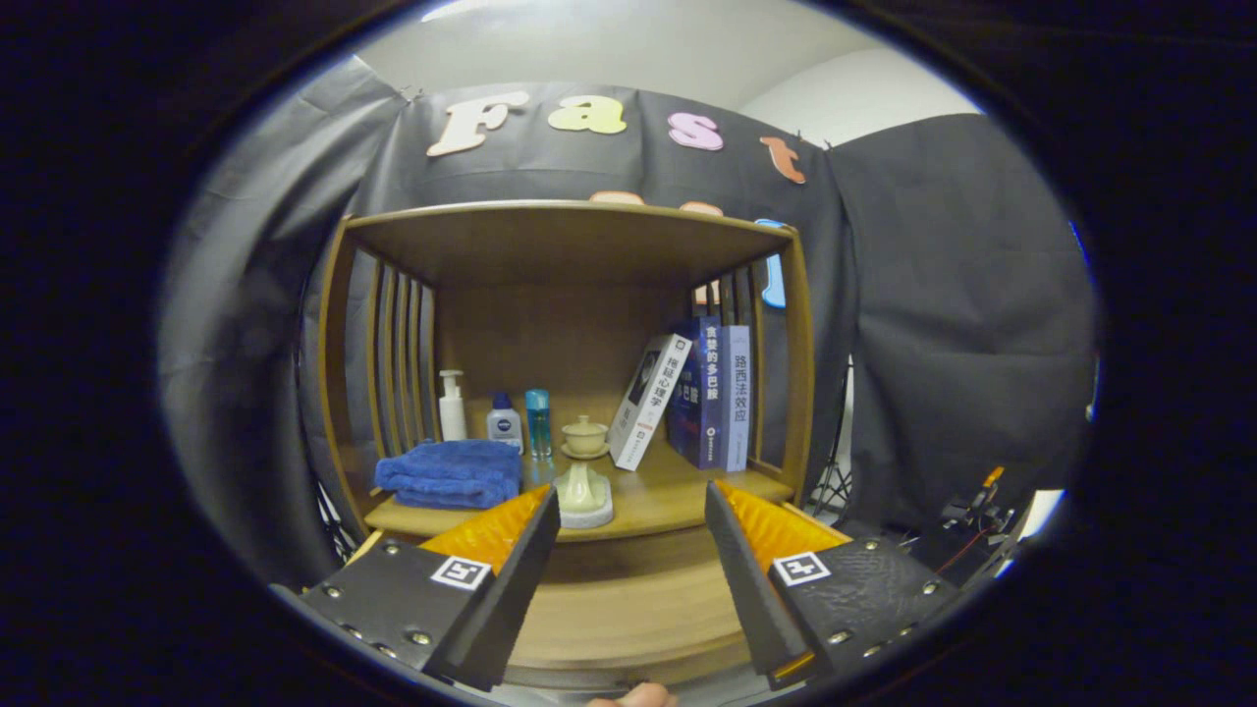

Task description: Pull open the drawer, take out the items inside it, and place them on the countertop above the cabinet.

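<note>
A wooden cabinet (574, 236) with slatted sides stands ahead of me. Its countertop (678, 491) carries several items. Below the countertop's front edge lies the drawer front (628, 609), closed as far as I can tell, showing between my fingers. My gripper (633, 506) is open, its fingers spread wide with nothing between them, held a short way in front of the cabinet. A fingertip of the person's hand (636, 697) peeks in just below the drawer front.
On the countertop lie a folded blue towel (452, 473), a white pump bottle (452, 405), two small bottles (520, 422), a lidded cup (585, 435), a pale ceramic piece on a dish (581, 494) and several leaning books (687, 398). A tripod and cables (972, 516) stand to the right.
</note>
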Demonstrator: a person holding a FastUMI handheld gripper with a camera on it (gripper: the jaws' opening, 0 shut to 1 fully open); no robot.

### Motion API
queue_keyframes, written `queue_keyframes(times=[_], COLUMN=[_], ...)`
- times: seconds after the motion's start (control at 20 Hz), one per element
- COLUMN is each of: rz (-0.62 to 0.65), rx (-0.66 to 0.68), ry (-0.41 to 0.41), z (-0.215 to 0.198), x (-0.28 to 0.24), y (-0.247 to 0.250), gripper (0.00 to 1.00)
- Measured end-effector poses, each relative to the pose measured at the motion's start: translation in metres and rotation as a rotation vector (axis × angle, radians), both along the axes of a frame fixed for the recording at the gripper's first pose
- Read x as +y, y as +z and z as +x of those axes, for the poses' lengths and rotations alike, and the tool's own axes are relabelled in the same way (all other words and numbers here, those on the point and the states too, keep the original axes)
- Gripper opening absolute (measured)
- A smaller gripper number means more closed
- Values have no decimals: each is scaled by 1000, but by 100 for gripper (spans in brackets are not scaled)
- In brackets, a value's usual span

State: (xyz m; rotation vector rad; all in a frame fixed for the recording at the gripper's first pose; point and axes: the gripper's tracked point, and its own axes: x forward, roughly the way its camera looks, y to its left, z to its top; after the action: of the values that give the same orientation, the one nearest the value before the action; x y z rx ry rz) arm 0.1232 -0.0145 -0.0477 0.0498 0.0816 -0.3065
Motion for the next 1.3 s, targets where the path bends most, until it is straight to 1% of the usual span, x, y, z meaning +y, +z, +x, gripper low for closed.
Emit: queue_keyframes(times=[0.25, 0.4, 0.6, 0.75, 1.0, 1.3], rz=[7, 16, 43, 61, 73, 113], rx=[15, 77, 137, 178, 217, 237], ry=[4, -1, 13, 27, 53, 51], z=[-33, -52, -68, -72, -70, -64], x=[3, 3, 7, 11, 17, 16], y=[-30, -61, -96, -118, -141, -161], gripper=[89, 89, 89, 89, 89, 89])
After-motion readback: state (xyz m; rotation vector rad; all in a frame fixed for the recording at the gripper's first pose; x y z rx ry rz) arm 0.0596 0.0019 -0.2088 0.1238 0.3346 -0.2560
